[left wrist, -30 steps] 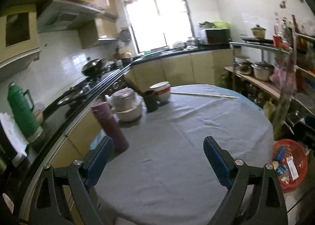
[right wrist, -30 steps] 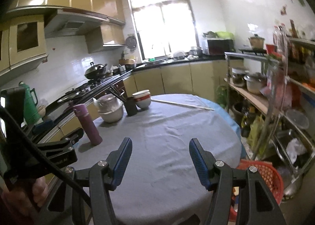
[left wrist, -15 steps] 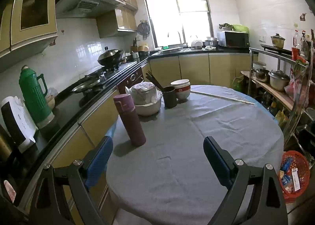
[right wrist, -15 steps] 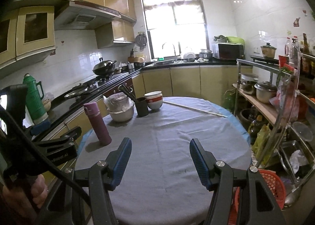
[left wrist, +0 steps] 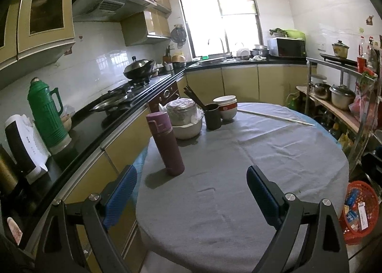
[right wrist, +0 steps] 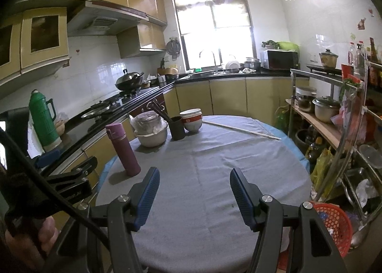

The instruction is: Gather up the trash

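A red mesh basket stands on the floor right of the round table and holds several wrappers; the right wrist view shows the same red mesh basket by the shelf rack. My left gripper hangs open over the near part of the grey tablecloth, with nothing between its fingers. My right gripper is open too, narrower, above the same grey tablecloth and empty. A hand holds the left gripper's frame at the left of the right wrist view.
A purple flask stands near the table's left edge, with a covered white bowl, a dark cup of chopsticks and stacked bowls behind. A white stick lies far across. The black counter runs left; a shelf rack stands right.
Both views have drawn back from the table and the left one has rolled level. The flask now sits nearer the middle of the picture. Neither gripper's jaws have changed.
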